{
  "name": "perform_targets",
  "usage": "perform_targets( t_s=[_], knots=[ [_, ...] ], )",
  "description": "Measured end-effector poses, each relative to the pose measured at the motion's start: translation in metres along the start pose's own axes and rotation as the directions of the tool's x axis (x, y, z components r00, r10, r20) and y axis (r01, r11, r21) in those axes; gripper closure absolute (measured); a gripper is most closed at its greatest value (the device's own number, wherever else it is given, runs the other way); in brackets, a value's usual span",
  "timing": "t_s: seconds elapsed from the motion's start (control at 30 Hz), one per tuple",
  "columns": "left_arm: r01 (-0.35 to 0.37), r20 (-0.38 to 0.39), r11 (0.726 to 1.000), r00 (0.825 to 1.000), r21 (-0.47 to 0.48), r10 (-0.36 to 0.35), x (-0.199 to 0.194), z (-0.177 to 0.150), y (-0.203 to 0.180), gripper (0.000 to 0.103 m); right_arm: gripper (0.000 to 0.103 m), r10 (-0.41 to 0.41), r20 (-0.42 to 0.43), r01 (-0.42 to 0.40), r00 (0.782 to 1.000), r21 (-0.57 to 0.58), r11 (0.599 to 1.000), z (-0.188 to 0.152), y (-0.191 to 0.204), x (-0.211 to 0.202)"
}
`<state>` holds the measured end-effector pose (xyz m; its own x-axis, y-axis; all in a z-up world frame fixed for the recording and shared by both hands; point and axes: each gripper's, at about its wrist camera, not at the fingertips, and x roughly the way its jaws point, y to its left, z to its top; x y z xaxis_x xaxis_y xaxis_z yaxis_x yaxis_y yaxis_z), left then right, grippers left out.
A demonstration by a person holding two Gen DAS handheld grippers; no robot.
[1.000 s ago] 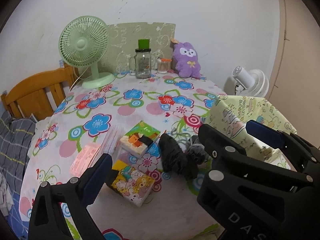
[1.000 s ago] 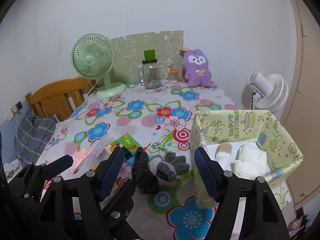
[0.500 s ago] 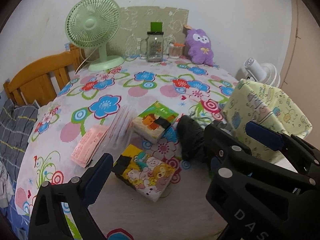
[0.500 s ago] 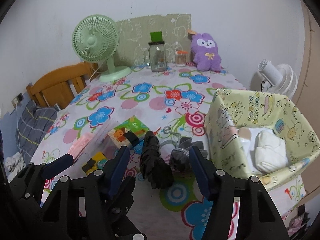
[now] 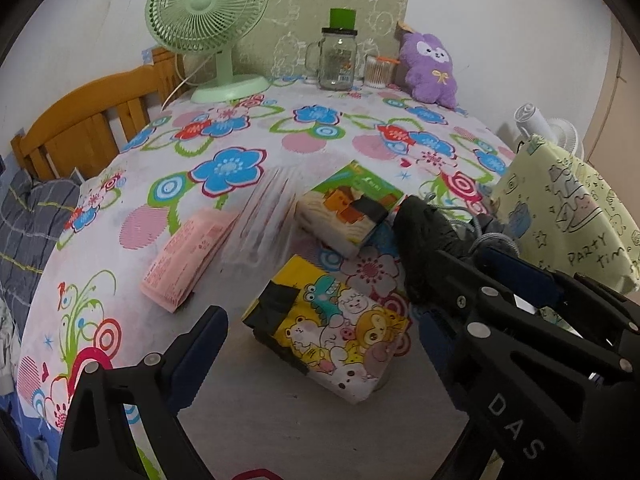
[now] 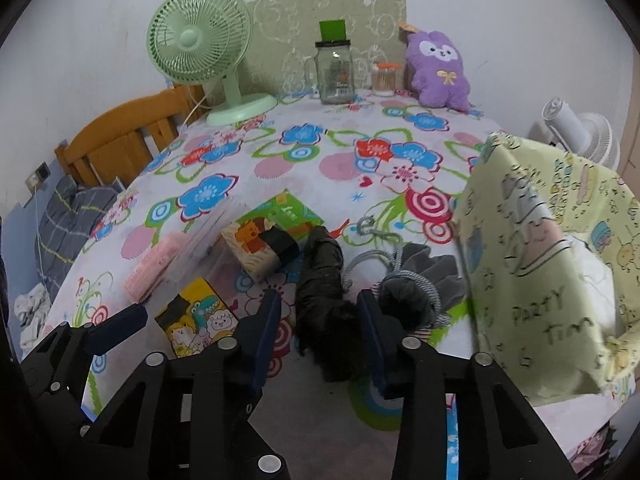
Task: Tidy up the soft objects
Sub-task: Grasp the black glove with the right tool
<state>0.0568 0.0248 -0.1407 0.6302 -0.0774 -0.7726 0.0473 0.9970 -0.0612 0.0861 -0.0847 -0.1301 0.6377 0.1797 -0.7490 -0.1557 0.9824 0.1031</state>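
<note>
while the right gripper (image 6: pixel 316 322) hangs low over the counter (image 6: pixel 344 168) with its jaws spread wide, one rolled black glove (image 6: pixel 324 276) lies on the flowered cloth between its two blue-padded fingers (image 6: pixel 266 320), whether touching them i cannot tell. just to the right of that glove sits one grey knitted glove (image 6: pixel 424 284) with a striped cuff, and beside it stands one pale yellow paper party bag (image 6: pixel 536 264), open at the top, with something white inside that is mostly hidden.

the left gripper (image 5: pixel 320 344) also has its jaws parted, holding nothing; between them, from its own camera, lies one yellow tissue pack printed with cartoon animals (image 5: pixel 332 324). one green and white tissue pack with a black band (image 5: pixel 350 208) lies farther back, close to the black glove, and one flat pink packet (image 5: pixel 188 254) rests to the left. that makes two gloves, two tissue packs and one pink packet near the front.

along the far edge stand one mint green desk fan (image 6: pixel 208 52), one glass mason jar with a handle (image 6: pixel 334 72), one small clear tub with an orange lid (image 6: pixel 384 78) and one purple plush rabbit (image 6: pixel 438 70). one white fan (image 6: pixel 580 130) shows behind the bag.
</note>
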Motion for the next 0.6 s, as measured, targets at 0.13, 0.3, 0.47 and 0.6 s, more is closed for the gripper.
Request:
perform_targets(
  t_s=[0.13,0.3,0.47,0.6],
  knots=[
    [0.004,-0.019,1.000,1.000,0.004,-0.004,0.007,-0.002,-0.001,0.006,0.073,0.000,-0.023,0.000,1.000,-0.008,1.000,-0.001,0.001,0.009],
    [0.015,-0.038,1.000,0.999,-0.012,-0.016,0.015,-0.003,-0.001,0.007,0.078,0.007,-0.020,-0.008,1.000,-0.015,1.000,-0.003,0.000,0.010],
    [0.006,-0.042,1.000,0.999,-0.021,-0.007,0.018,-0.004,-0.002,0.012,0.079,0.014,-0.016,-0.015,1.000,-0.019,1.000,-0.004,0.000,0.010],
    [0.000,-0.033,1.000,0.999,-0.018,-0.001,0.017,-0.005,-0.004,0.015,0.079,0.017,-0.016,-0.017,1.000,-0.017,1.000,-0.004,-0.001,0.010]
  ],
)
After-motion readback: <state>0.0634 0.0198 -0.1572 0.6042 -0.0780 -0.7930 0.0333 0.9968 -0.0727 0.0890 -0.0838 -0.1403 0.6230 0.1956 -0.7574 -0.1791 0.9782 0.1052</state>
